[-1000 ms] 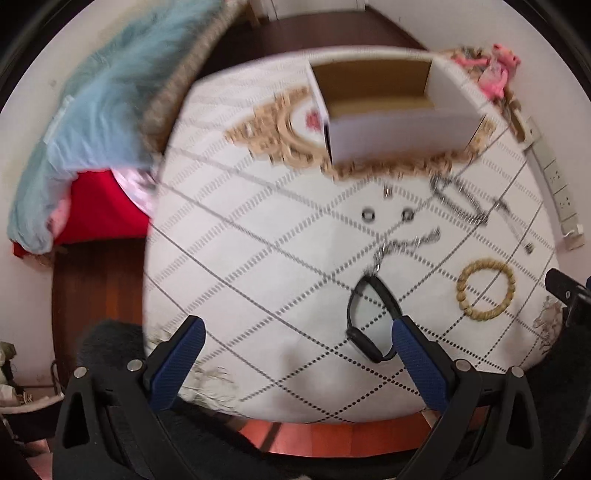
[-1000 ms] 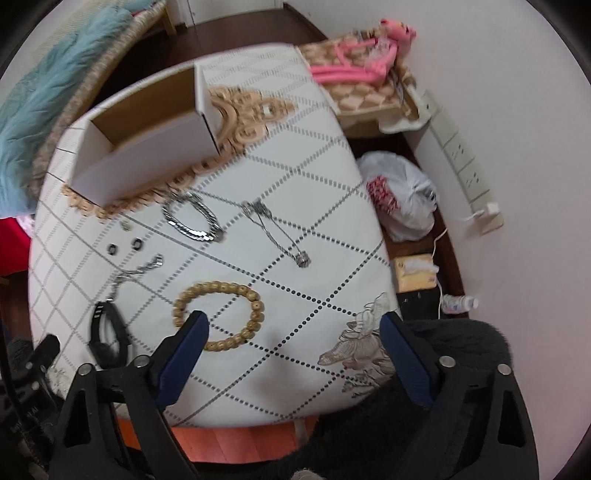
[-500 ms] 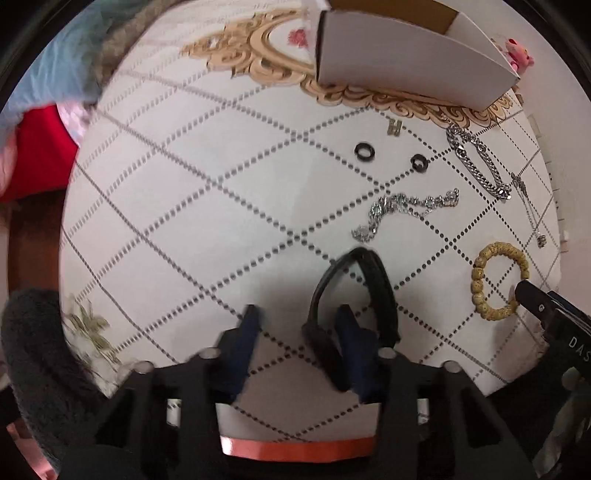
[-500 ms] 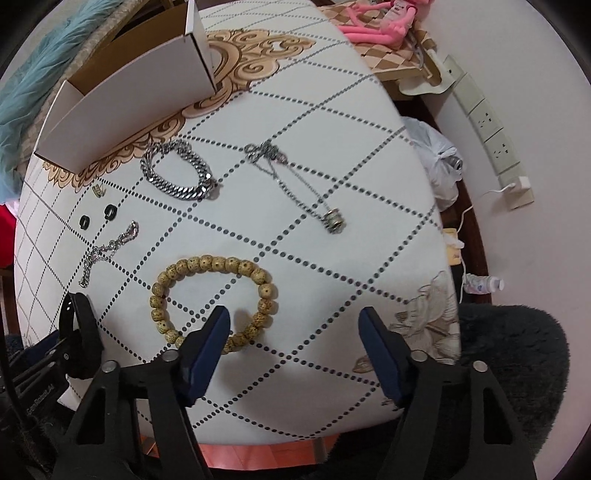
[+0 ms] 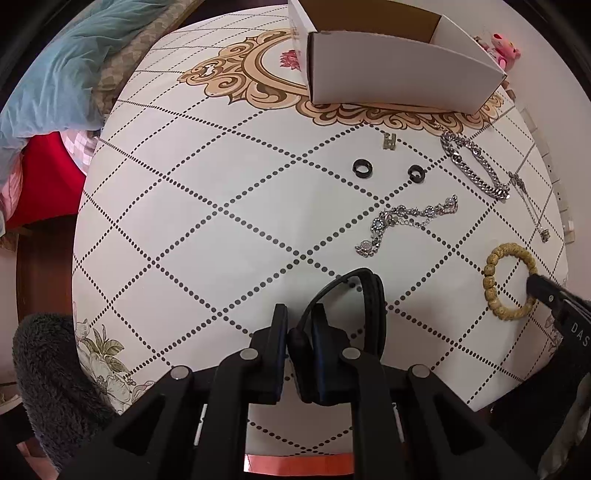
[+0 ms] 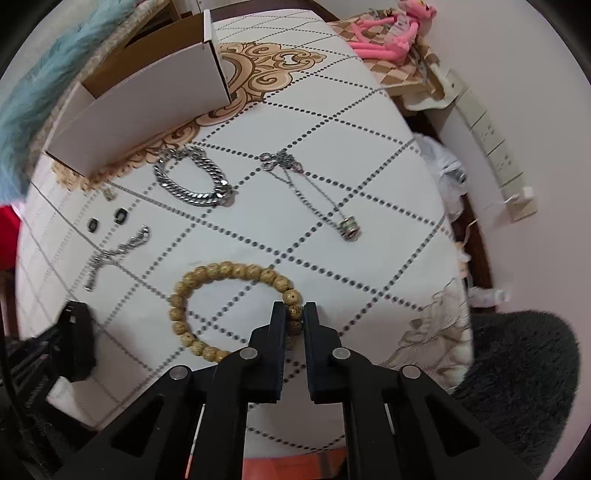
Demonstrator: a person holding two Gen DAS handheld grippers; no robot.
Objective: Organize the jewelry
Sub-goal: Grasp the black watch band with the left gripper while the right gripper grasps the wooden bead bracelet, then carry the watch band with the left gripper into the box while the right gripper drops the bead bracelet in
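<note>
On the round patterned table (image 5: 192,229), my left gripper (image 5: 298,314) points down with its jaws closing, the pads pressed on the thick end of a black band bracelet (image 5: 371,295). My right gripper (image 6: 294,308) also points down, jaws closing, and pinches one bead of the wooden bead bracelet (image 6: 221,268). Both bracelets lie on the cloth. An open white cardboard box (image 5: 399,77) stands at the far side. Between the box and the grippers lie a silver curb chain (image 6: 192,186), a thin necklace with a ring pendant (image 6: 349,227), a sparkly silver bracelet (image 5: 402,219) and two black rings (image 5: 361,168).
A small gold charm (image 5: 389,142) lies near the box. A light blue blanket (image 5: 55,74) is piled past the table's left edge. A pink plush toy (image 6: 391,26) and wall sockets (image 6: 495,147) are on the right. A dark fluffy rug (image 6: 517,369) lies below the near edge.
Both grippers came down to the table and their jaws went from wide apart to pinched, the left around the black band, the right around a wooden bead.
</note>
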